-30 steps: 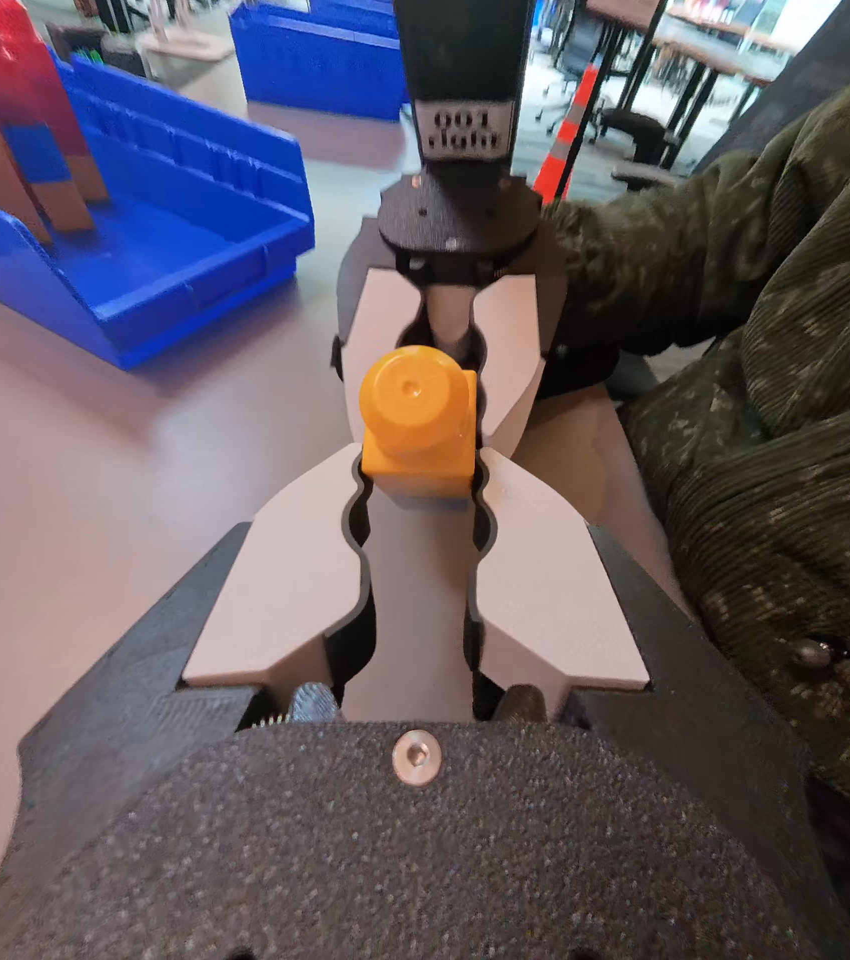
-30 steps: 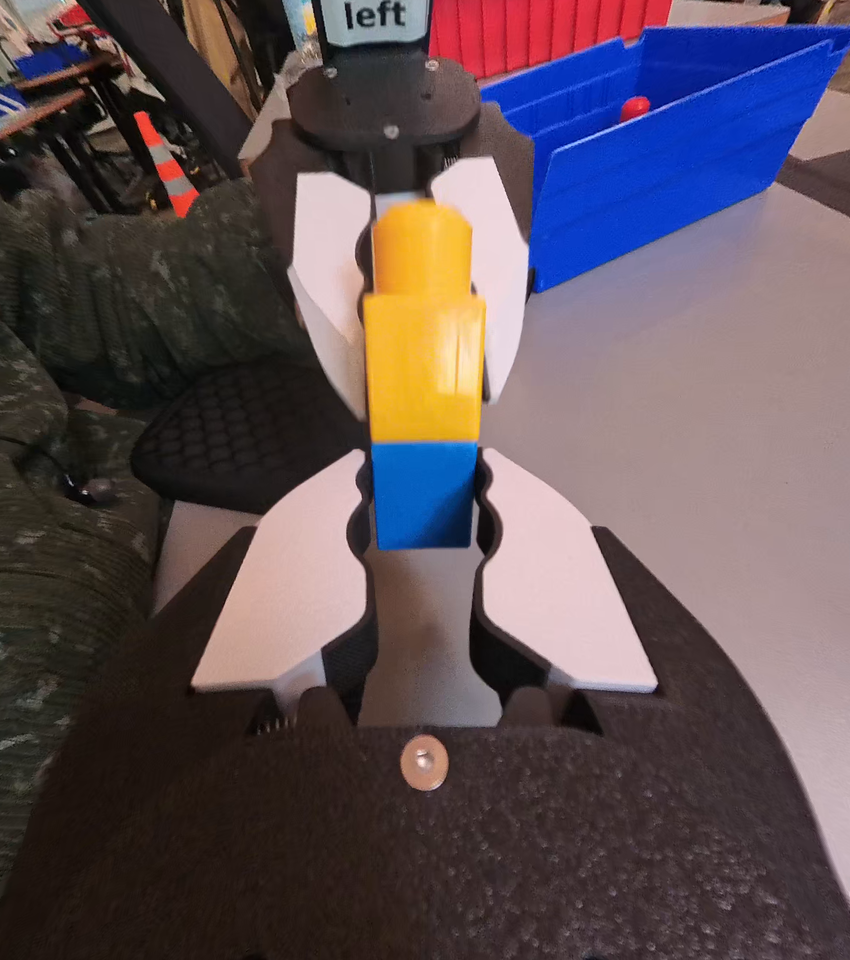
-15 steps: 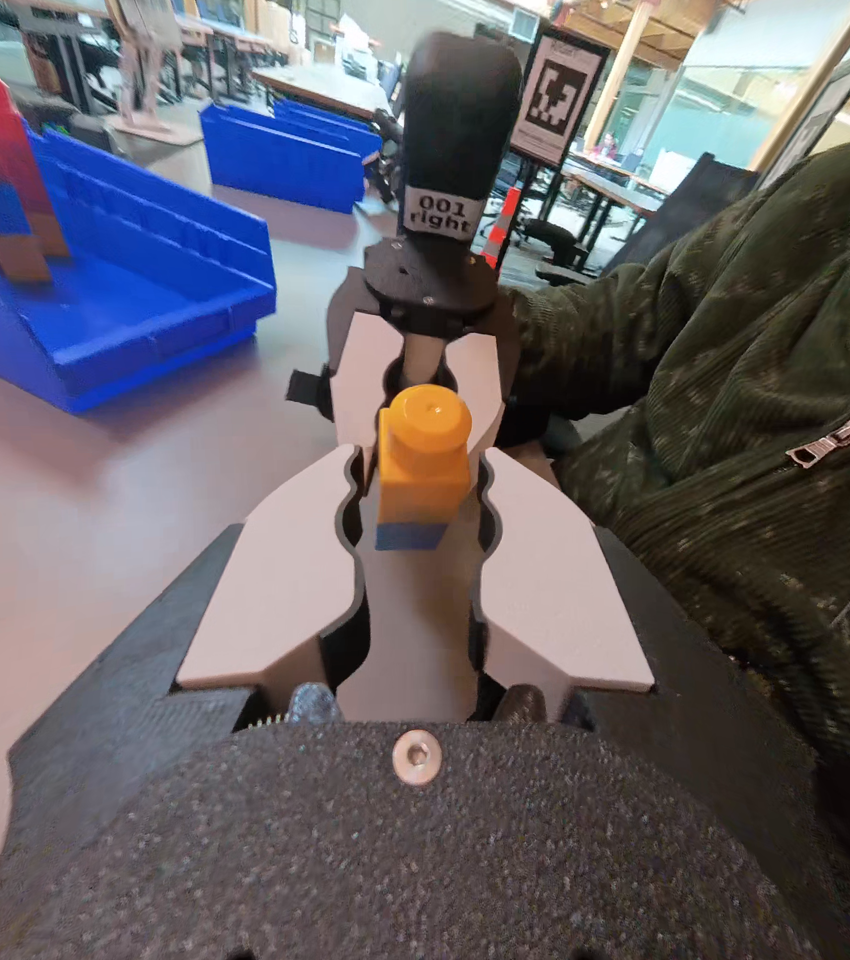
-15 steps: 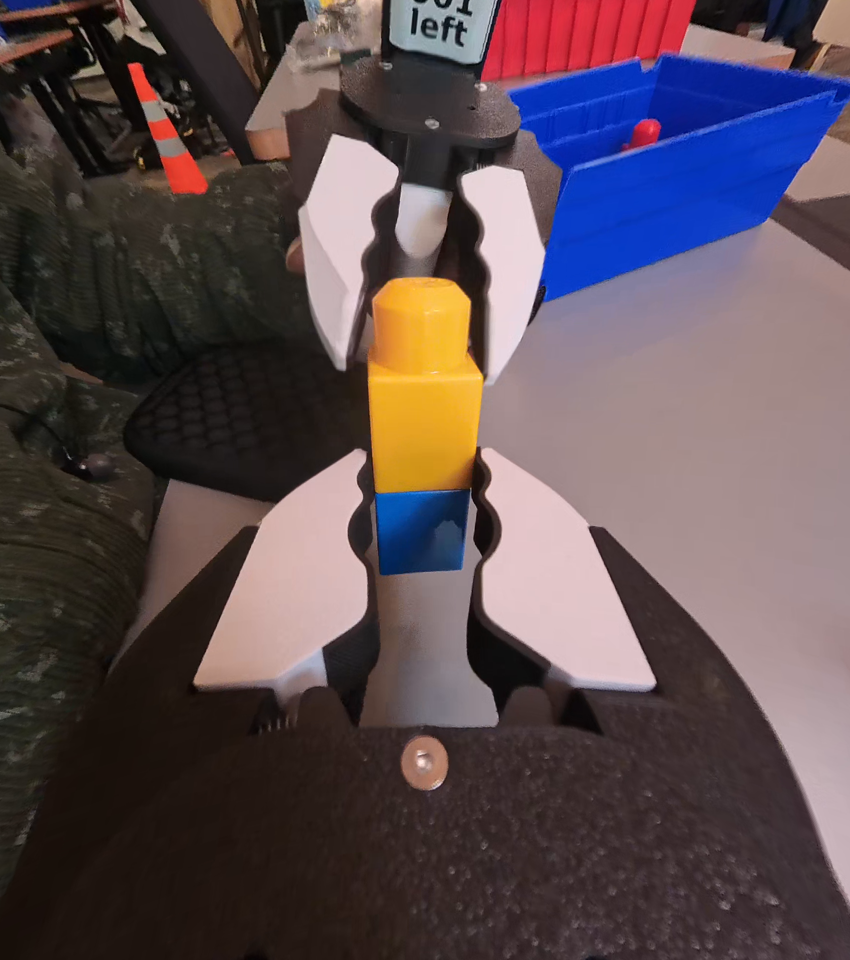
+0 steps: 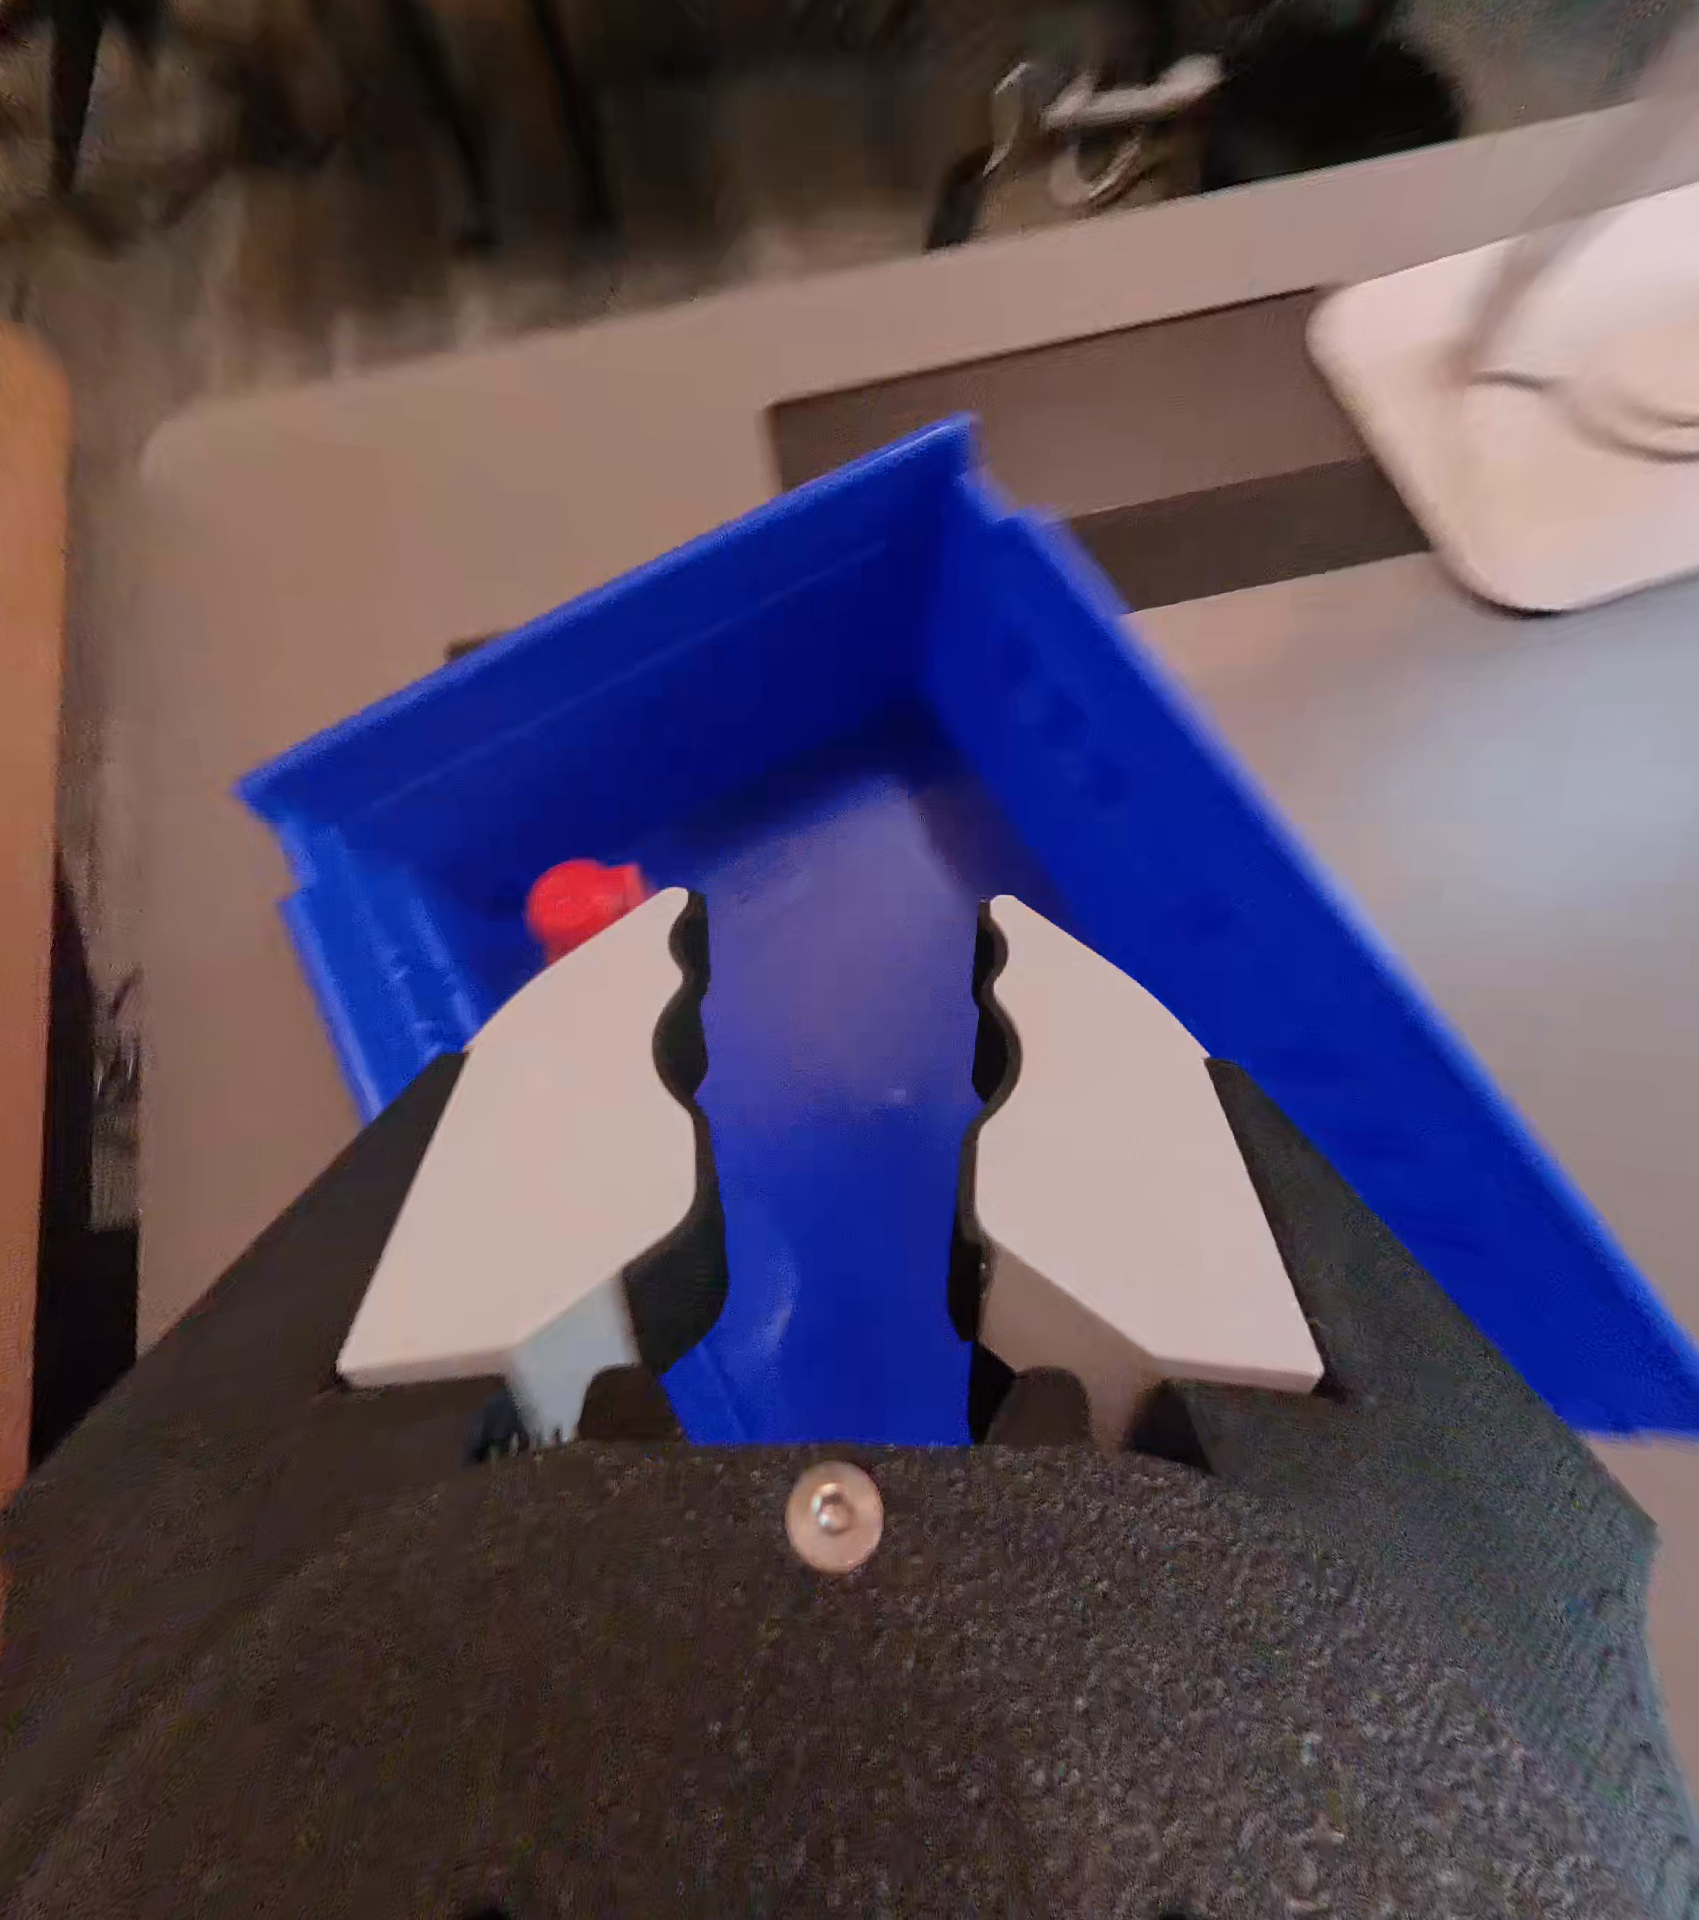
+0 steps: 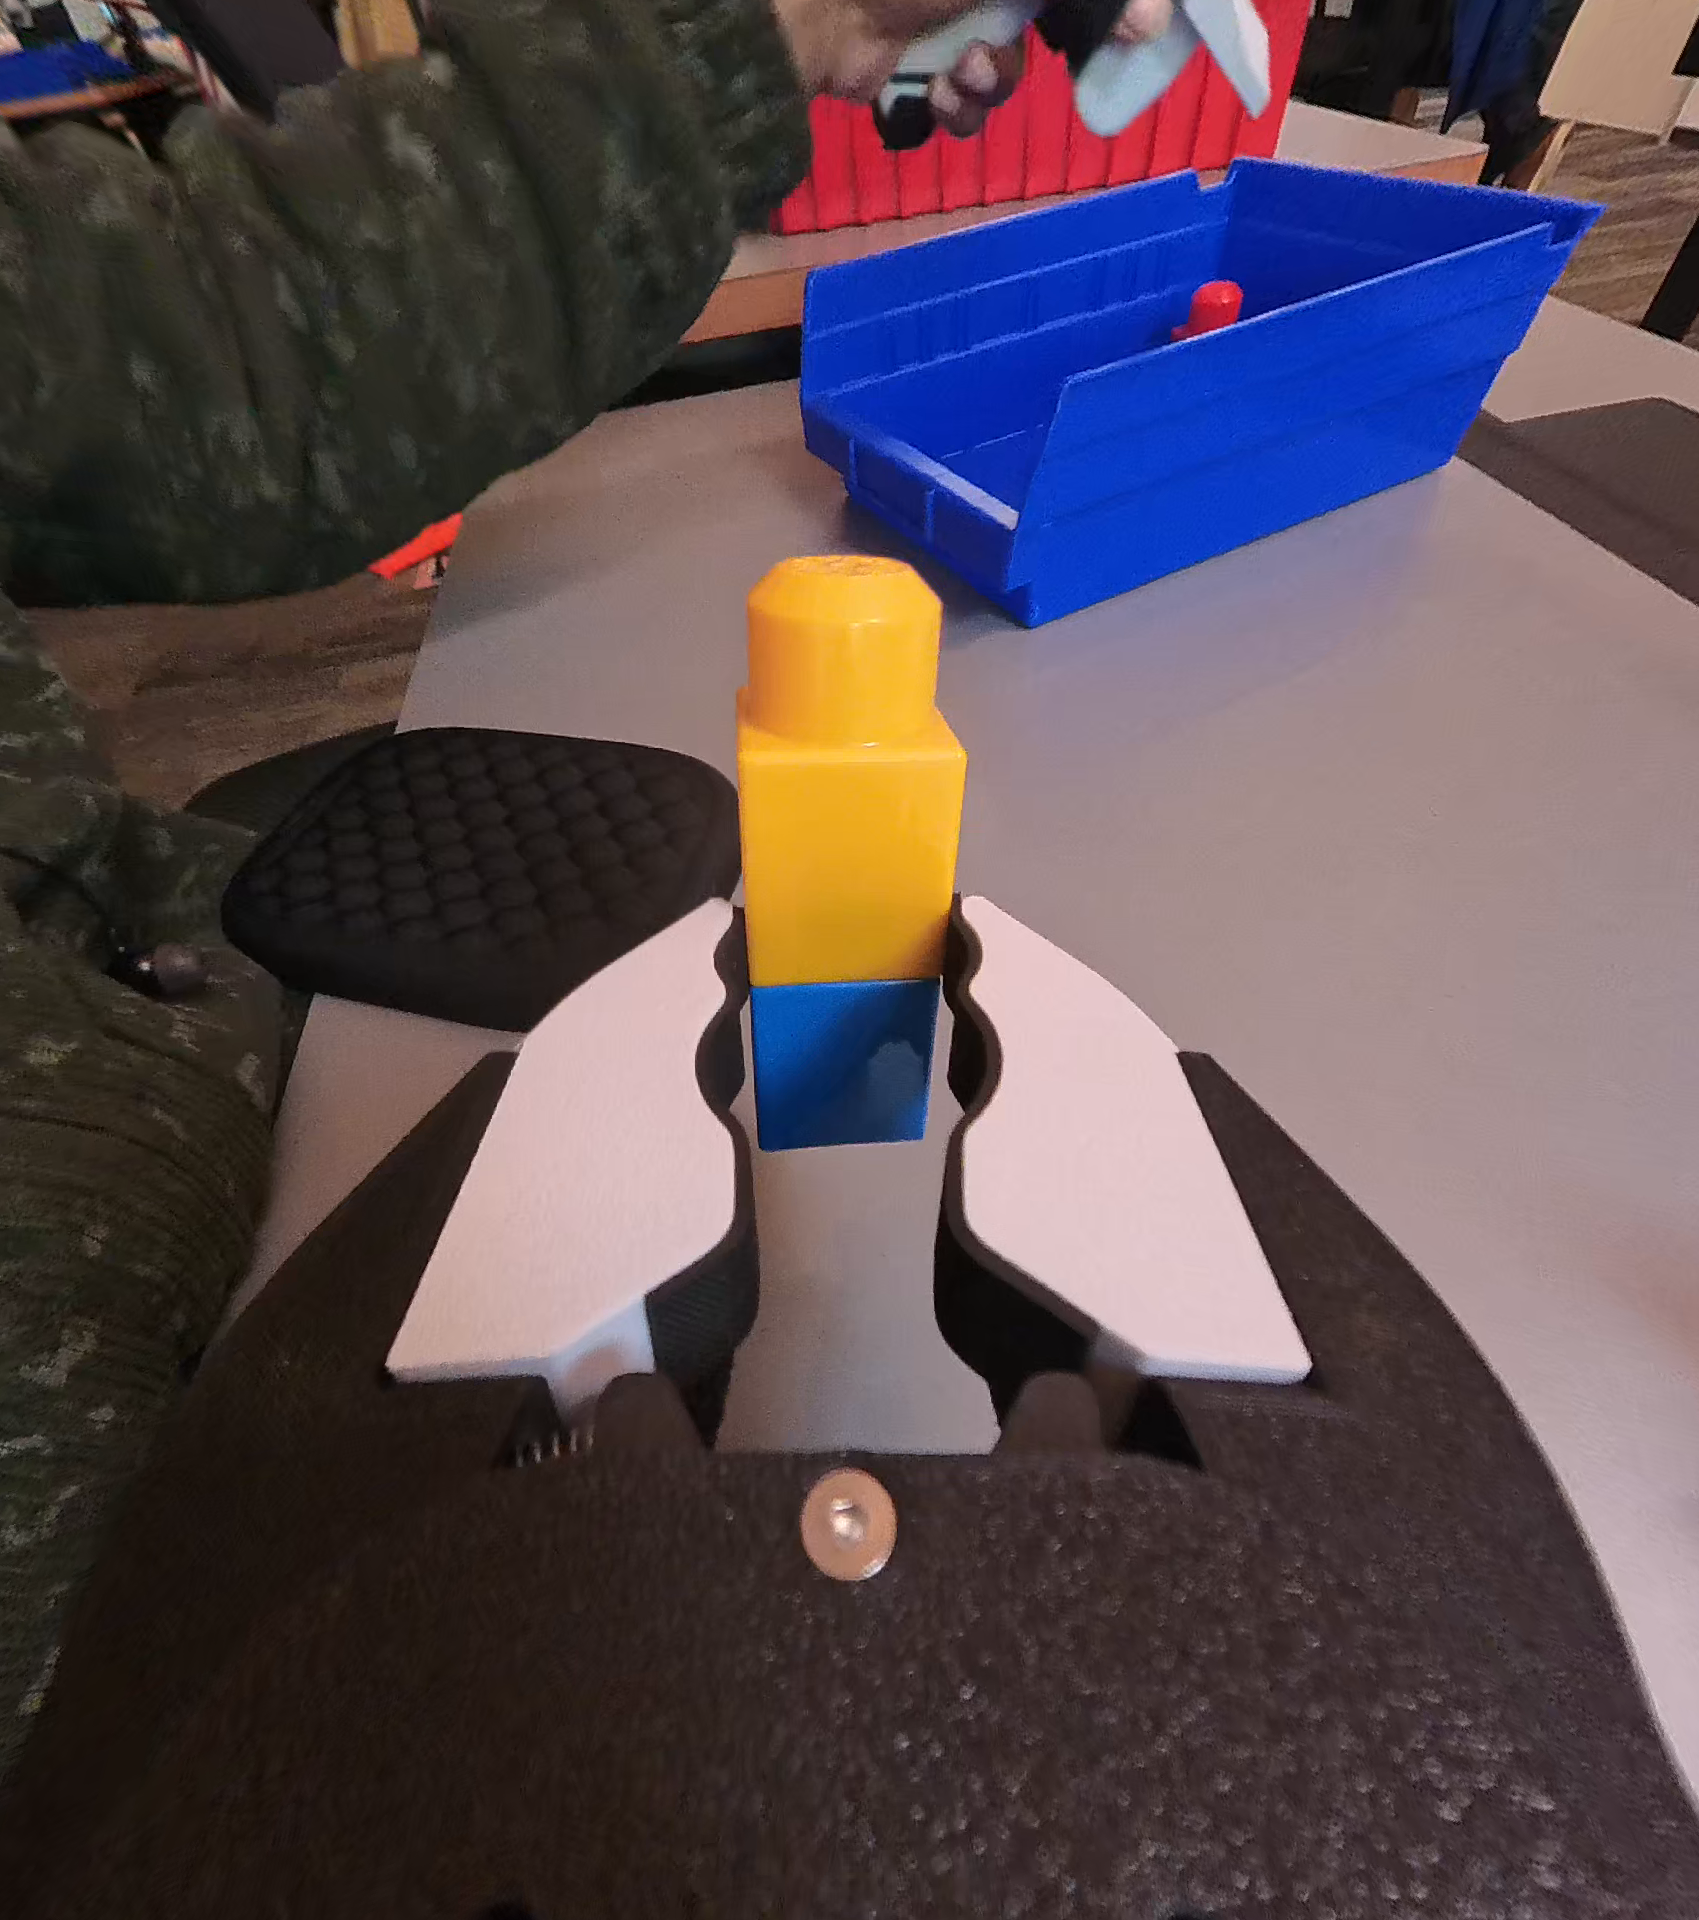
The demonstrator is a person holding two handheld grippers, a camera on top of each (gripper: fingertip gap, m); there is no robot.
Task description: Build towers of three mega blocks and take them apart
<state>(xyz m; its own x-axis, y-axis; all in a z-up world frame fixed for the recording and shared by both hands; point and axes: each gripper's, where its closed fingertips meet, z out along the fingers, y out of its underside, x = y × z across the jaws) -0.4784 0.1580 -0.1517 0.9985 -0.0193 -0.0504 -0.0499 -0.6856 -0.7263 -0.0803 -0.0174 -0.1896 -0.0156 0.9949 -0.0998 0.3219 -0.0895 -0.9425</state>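
R gripper (image 6: 845, 997): we hold a 2-block stack, jaws clamped on the blue block (image 6: 840, 1065); the yellow block (image 6: 850, 821) stands pressed on top, past the tips. L gripper (image 5: 834, 997): 0.5 s ago it sat at the yellow block; now it is off, jaws parted and empty, aimed into the blue bin (image 5: 1188, 831) ahead. One red block (image 5: 570, 914) lies left of its tips. We judge: fetch 3rd block next.

Colours here: yellow block (image 6: 850, 831) stacked on a blue block (image 6: 840, 1060), 1 red block (image 6: 1209, 309) in the bright blue bin (image 6: 1240, 457), grey table (image 6: 1344, 831), black honeycomb-textured chair seat (image 6: 481, 862) left of the yellow block, mottled green sleeve (image 6: 305, 291).
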